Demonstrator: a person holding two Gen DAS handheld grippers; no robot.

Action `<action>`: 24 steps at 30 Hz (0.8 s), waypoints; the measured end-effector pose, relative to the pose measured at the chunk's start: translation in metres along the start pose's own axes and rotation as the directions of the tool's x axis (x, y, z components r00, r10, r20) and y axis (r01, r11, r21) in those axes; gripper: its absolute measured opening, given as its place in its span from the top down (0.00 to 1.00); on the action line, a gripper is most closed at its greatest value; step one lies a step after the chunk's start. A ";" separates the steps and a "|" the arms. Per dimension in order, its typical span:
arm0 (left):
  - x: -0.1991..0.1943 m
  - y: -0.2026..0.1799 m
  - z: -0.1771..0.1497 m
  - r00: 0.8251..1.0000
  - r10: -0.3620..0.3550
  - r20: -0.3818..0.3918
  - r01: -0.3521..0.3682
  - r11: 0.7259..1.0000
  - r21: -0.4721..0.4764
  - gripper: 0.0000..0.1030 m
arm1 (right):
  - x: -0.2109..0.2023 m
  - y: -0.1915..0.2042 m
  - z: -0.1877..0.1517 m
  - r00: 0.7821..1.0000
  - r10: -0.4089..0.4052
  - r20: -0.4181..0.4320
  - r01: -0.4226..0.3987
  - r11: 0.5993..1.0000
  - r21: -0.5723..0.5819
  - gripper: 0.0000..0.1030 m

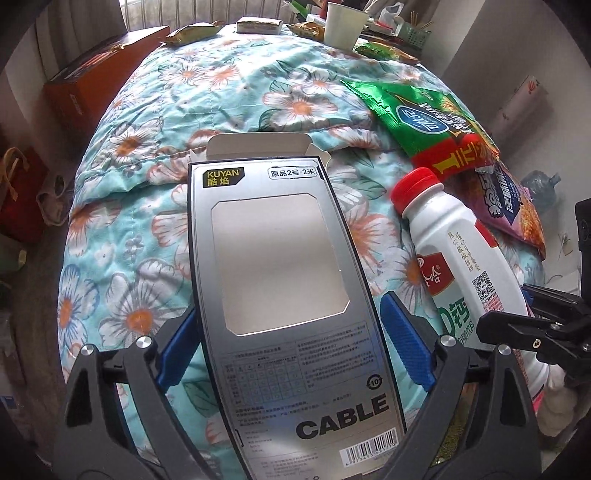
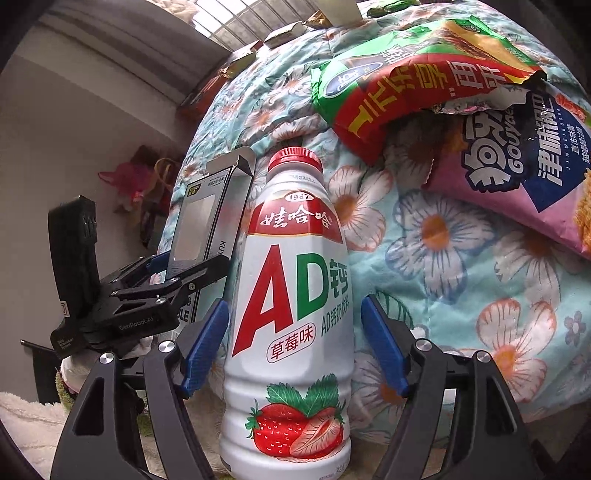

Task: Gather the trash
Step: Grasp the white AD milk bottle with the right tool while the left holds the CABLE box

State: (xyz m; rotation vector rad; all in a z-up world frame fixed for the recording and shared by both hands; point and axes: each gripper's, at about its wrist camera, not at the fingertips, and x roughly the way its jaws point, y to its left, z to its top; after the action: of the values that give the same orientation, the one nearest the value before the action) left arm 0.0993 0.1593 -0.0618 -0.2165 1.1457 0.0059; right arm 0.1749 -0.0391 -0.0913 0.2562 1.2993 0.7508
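Observation:
A grey cable box (image 1: 277, 258), its top flap open, lies on the flowered quilt (image 1: 221, 92) between the fingers of my left gripper (image 1: 291, 310). The right pad (image 1: 402, 339) stands clear of the box edge, so this gripper is open. A white strawberry milk bottle (image 2: 291, 288) with a red cap lies between the fingers of my right gripper (image 2: 294, 304), which is open with a gap on both sides. The bottle (image 1: 454, 258) lies just right of the box. A green and red snack bag (image 2: 406, 74) and a pink snack bag (image 2: 517, 177) lie beyond it.
At the quilt's far end stand a white paper cup (image 1: 343, 26), a small packet box (image 1: 258, 25), several snack wrappers (image 1: 192, 33) and a green basket (image 1: 410, 33). An orange box (image 1: 107, 70) lies along the left side. Bags sit on the floor at the left.

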 end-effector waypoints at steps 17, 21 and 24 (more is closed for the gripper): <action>0.002 -0.015 0.004 1.000 -0.016 0.008 0.014 0.984 0.180 0.19 | -0.016 -0.013 -0.010 0.996 0.021 0.082 -0.031 0.992 0.123 0.39; 0.006 -0.017 0.005 1.000 0.001 -0.005 0.000 0.984 0.180 0.18 | -0.017 -0.019 -0.016 0.997 0.016 0.069 -0.026 0.988 0.152 0.39; 0.010 -0.015 0.010 1.000 -0.001 -0.019 0.004 0.989 0.147 0.18 | -0.011 -0.017 -0.013 0.998 0.013 0.053 -0.021 0.988 0.152 0.38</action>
State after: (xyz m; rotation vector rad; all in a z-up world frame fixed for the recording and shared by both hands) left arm 0.1138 0.1454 -0.0644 -0.0867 1.1590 -0.0831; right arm 0.1682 -0.0610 -0.0961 0.4076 1.3079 0.6560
